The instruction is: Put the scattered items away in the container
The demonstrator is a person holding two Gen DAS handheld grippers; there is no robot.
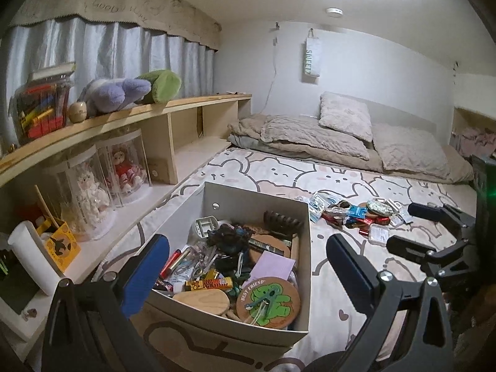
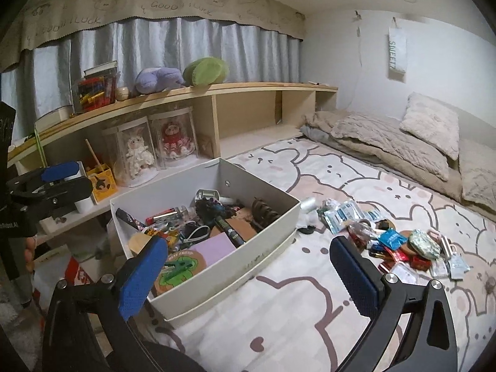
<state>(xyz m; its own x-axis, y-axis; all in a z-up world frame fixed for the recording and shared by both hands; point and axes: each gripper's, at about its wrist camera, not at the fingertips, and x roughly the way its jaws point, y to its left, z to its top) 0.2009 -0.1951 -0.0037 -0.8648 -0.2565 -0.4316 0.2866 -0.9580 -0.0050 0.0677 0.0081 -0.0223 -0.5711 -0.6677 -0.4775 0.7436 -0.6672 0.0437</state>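
Purple plush toy and green one atop wooden shelf, probably two boxed dolls beneath.

Bed in a bunny-print sheet.
On it sit an open white box, a scattered pile of small packets, and beige pillows.

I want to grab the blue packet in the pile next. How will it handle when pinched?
The blue packet looks like thin crinkled foil, so it is probably light and floppy, bending between the pads. Its glossy surface may slip. It lies on other wrappers in the pile, so a neighbour may well come up too. The right gripper stands open and empty.
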